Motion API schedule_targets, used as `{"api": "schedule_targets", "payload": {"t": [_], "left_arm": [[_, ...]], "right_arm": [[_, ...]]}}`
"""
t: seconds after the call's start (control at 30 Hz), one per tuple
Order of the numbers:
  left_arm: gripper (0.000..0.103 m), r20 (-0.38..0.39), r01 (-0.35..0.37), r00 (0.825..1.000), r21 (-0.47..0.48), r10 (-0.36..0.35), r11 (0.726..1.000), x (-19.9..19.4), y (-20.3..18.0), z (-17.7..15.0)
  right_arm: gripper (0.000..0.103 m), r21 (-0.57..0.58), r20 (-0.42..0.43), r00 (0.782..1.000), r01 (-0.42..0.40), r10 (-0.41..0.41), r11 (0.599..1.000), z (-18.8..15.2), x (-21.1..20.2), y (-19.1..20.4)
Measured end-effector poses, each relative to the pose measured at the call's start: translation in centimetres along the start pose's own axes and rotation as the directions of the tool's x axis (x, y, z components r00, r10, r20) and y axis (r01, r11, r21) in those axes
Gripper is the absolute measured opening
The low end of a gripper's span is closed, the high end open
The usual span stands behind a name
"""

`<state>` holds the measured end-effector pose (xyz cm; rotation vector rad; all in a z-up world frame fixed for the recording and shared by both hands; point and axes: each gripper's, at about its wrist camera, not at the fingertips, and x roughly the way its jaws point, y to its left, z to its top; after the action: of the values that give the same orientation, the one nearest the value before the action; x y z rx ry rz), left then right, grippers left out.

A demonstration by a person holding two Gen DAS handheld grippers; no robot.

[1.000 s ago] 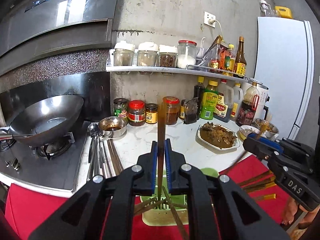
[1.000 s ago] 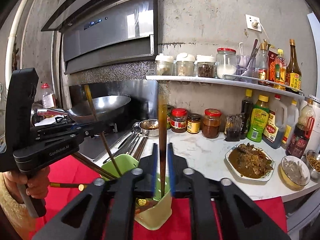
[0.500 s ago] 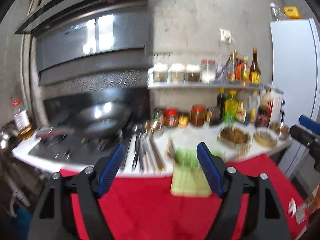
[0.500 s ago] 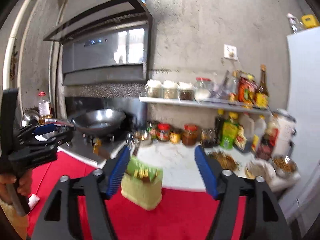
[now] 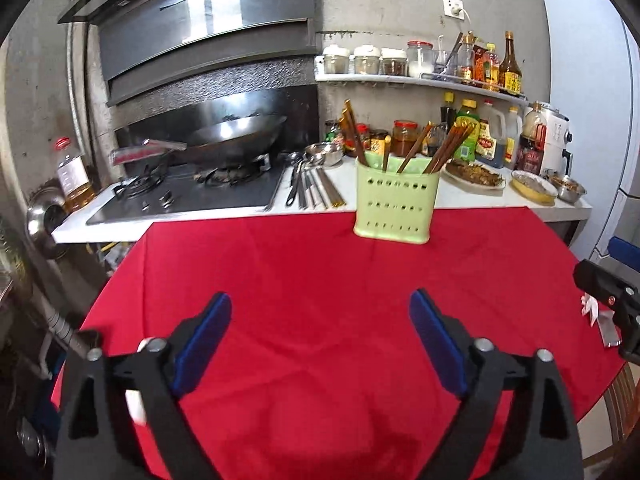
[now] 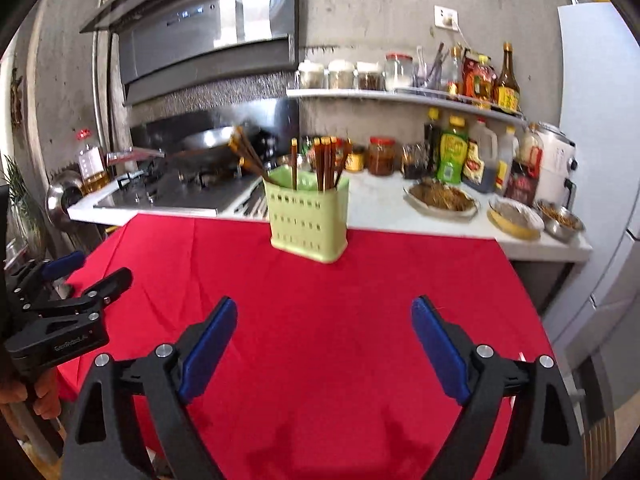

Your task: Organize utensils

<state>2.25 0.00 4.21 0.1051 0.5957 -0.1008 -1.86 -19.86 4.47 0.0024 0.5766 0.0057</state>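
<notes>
- Holder position: pale green perforated plastic utensil holder (image 5: 394, 200) stands upright at far edge of red tablecloth (image 5: 320, 280), straight ahead of both claws, well apart from each.
- Contents: brown wooden chopsticks w/ gold tips (image 5: 444, 146) stand in holder, long axes near vertical, fanning outward at tops. In right-wrist view same chopsticks (image 6: 326, 162) show as tight cluster plus a few leaning left.
- Left claw (image 5: 320, 344): jaws have just been opening, now spread wide; nothing between the blue pads, only bare cloth.
- Right claw (image 6: 324, 348): jaws have just been opening, now wide; nothing held.
- Nearer claw: holder sits slightly right of centre for left claw, slightly left of centre for right claw; neither clearly nearer.
- Remaining stock: loose metal spoons and chopsticks (image 5: 310, 186) lie flat on white worktop (image 5: 480, 200) beside black gas hob (image 5: 192, 196), long axes pointing roughly toward camera. They lie left of holder, so the left claw is probably better placed for the next pickup.
- Approach note: flat-lying pieces need a low, near-level pinch across the shaft; risk of grabbing several at once.
- Surface: cloth is soft, lightly creased; holder could slide if knocked.
- Room: steel wok (image 5: 236, 136) on hob, range hood above, shelf of jars, sauce bottles, food dishes, white fridge at right.
</notes>
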Motion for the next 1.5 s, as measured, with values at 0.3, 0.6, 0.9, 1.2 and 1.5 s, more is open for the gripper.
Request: {"api": "schedule_targets", "payload": {"t": [0.3, 0.6, 0.9, 1.2, 1.5], "left_arm": [[0.097, -0.035, -0.022, 0.999, -0.009, 0.021, 1.0, -3.3, 0.3, -1.2], [0.097, -0.042, -0.024, 0.999, 0.0, 0.024, 1.0, -3.5, -0.1, -1.2], [0.097, -0.058, -0.027, 0.998, 0.002, 0.027, 1.0, -2.7, -0.2, -0.9], [0.097, -0.057, -0.029, 0.998, 0.0, 0.029, 1.0, -2.5, -0.1, -0.8], [0.097, -0.056, -0.032, 0.998, 0.002, 0.032, 0.999, -2.4, 0.1, -0.8]], "right_arm": [[0.095, 0.013, -0.01, 0.997, 0.073, -0.073, 0.997, -1.9, -4.1, -0.4], [0.095, 0.052, 0.003, 0.993, 0.12, -0.12, 0.991, -2.1, -4.6, -2.1], [0.095, 0.057, -0.023, 0.993, 0.121, -0.12, 0.991, -2.1, -3.4, -2.5], [0.095, 0.06, -0.025, 0.993, 0.119, -0.118, 0.991, -2.0, -3.2, -2.7], [0.095, 0.063, -0.025, 0.993, 0.117, -0.116, 0.991, -1.9, -3.0, -2.9]]}}
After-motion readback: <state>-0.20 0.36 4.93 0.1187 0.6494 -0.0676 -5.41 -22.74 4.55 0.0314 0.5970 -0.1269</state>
